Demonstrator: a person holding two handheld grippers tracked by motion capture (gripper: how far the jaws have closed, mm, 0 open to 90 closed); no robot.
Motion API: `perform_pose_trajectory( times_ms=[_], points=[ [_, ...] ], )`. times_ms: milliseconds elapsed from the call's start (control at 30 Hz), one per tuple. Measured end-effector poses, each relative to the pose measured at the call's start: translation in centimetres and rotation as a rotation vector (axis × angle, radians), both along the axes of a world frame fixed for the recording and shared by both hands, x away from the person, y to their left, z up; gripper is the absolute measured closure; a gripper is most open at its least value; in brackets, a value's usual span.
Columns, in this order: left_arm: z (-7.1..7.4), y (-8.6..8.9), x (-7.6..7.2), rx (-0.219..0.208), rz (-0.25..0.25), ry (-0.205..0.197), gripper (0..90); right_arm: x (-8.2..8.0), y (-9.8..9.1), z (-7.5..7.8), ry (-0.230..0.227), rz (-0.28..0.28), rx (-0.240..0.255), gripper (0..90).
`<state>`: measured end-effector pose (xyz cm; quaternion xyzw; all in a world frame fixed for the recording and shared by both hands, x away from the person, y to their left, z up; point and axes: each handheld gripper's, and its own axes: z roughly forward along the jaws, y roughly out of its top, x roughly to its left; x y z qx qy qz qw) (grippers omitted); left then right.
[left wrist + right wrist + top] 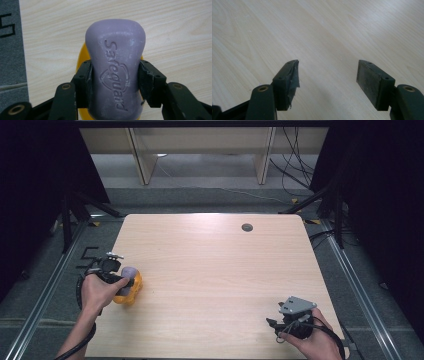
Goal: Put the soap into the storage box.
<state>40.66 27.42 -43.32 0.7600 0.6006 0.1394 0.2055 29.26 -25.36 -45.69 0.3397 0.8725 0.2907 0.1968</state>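
Observation:
A purple bar of soap [115,67] stamped "Safeguard" lies over a yellow soap dish [81,61]. My left gripper [115,80] is shut on the soap, a jaw pressed to each long side. From above, the soap [130,273] and the yellow dish [128,293] sit near the table's left edge, with a hand around the left gripper [125,280]. My right gripper [328,75] stands open over bare wood with nothing between its jaws. It is held near the front right corner [271,324].
The pale wooden table [215,270] has a round grey grommet [247,227] near its far edge. Grey floor with black tape marks [10,45] runs along the table's left side. Cables and black stands lie beyond the far edge.

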Motion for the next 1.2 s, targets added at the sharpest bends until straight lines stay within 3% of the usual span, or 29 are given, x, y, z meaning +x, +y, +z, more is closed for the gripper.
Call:
perform_pose_trajectory(
  times_ms=[233,300,367,633,667,1033,1133,1167,1200],
  points=[
    [-0.7,-0.1,0.1,0.001,-0.005,0.020,49.2,0.0,0.0,0.0,0.001,0.001,-0.001,34.8],
    [-1.3,-0.3,0.0,-0.022,0.029,0.023,49.2,0.0,0.0,0.0,0.002,0.000,-0.001,34.8],
    [-1.6,-0.3,0.1,-0.021,0.029,0.024,49.2,0.1,0.0,0.0,-0.001,0.008,-0.007,34.8],
    [-2.4,-0.1,0.4,-0.010,0.019,0.048,49.0,0.1,0.0,0.0,-0.001,0.010,-0.008,34.8],
    [-2.5,0.1,0.5,0.016,-0.004,0.046,49.0,0.1,0.0,0.0,0.000,0.010,-0.008,34.8],
    [-2.6,0.0,0.5,-0.005,0.015,0.052,48.2,0.1,0.0,0.0,-0.001,0.012,-0.010,34.8],
    [-2.1,0.0,0.3,-0.036,0.045,0.018,46.3,0.1,0.0,0.0,0.000,0.013,-0.010,34.7],
    [-2.1,0.0,0.3,-0.036,0.045,0.018,44.7,0.1,0.0,0.0,0.000,0.013,-0.010,34.7],
    [-1.4,0.3,0.3,-0.007,0.004,0.014,43.3,0.1,0.0,0.0,0.001,0.013,-0.010,34.7]
  ],
)
